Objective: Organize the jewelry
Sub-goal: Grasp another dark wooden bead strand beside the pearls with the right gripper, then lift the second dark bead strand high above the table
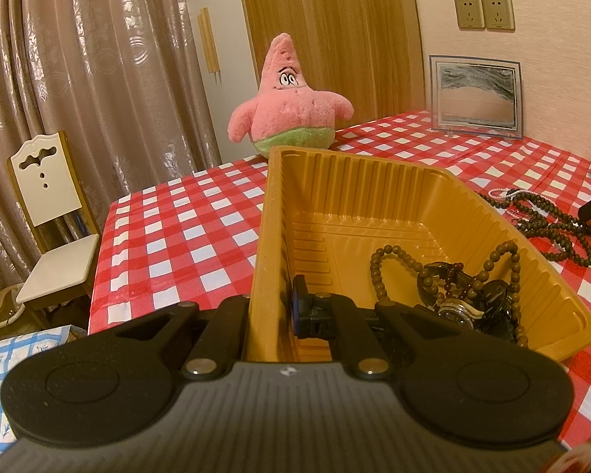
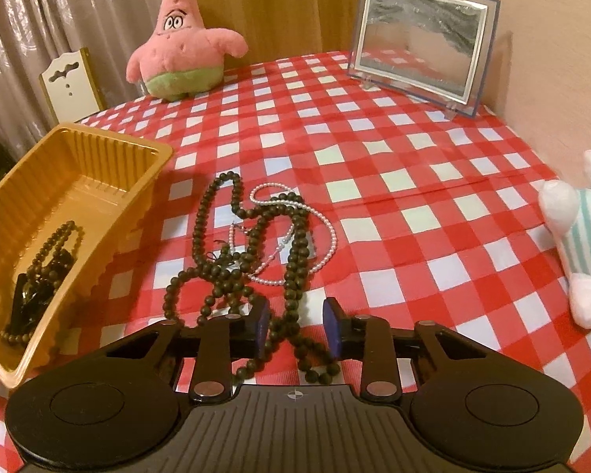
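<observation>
A yellow plastic tray (image 1: 374,159) stands on the red-checked tablecloth. My left gripper (image 1: 270,311) is shut on its near left wall, one finger outside and one inside. Inside the tray lie a brown bead bracelet (image 1: 378,272) and dark watches (image 1: 461,307). In the right wrist view the tray (image 2: 110,146) is at the left. To its right, a long dark bead necklace (image 2: 295,244) lies tangled with a white pearl necklace (image 2: 327,224) on the cloth. My right gripper (image 2: 297,329) straddles the near strands of the dark necklace. Its blue pads stand apart, with a gap on the right side.
A pink star plush (image 2: 177,51) sits at the table's far left. A glass picture frame (image 2: 417,39) stands at the back right, and a white and teal plush (image 2: 583,228) lies at the right edge. A white chair (image 1: 51,213) stands beside the table's left.
</observation>
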